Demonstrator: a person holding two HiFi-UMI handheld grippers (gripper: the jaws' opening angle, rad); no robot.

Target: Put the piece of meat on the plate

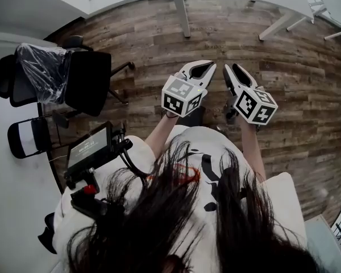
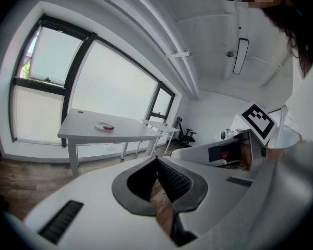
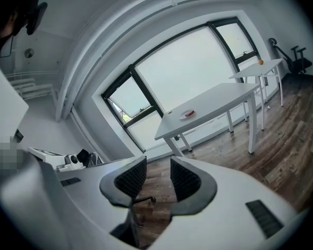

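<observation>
A small red piece of meat [image 2: 109,127] lies on a white plate [image 2: 103,125] on a white table [image 2: 81,123] by the big window, far ahead of me. The right gripper view shows the same meat [image 3: 190,113], plate [image 3: 186,114] and table [image 3: 219,100]. I hold both grippers side by side in front of my chest, above the wooden floor. My left gripper [image 1: 207,66] [image 2: 157,159] is shut, tips touching, nothing in it. My right gripper [image 1: 230,68] [image 3: 158,163] is shut and empty too, with only a narrow slit between its pads.
Black office chairs [image 1: 85,81], one under clear plastic, stand at my left. A second white table [image 3: 258,69] with a small orange thing [image 3: 260,62] stands beyond the first, and an office chair [image 3: 298,53] farther back. White table legs [image 1: 184,16] show ahead.
</observation>
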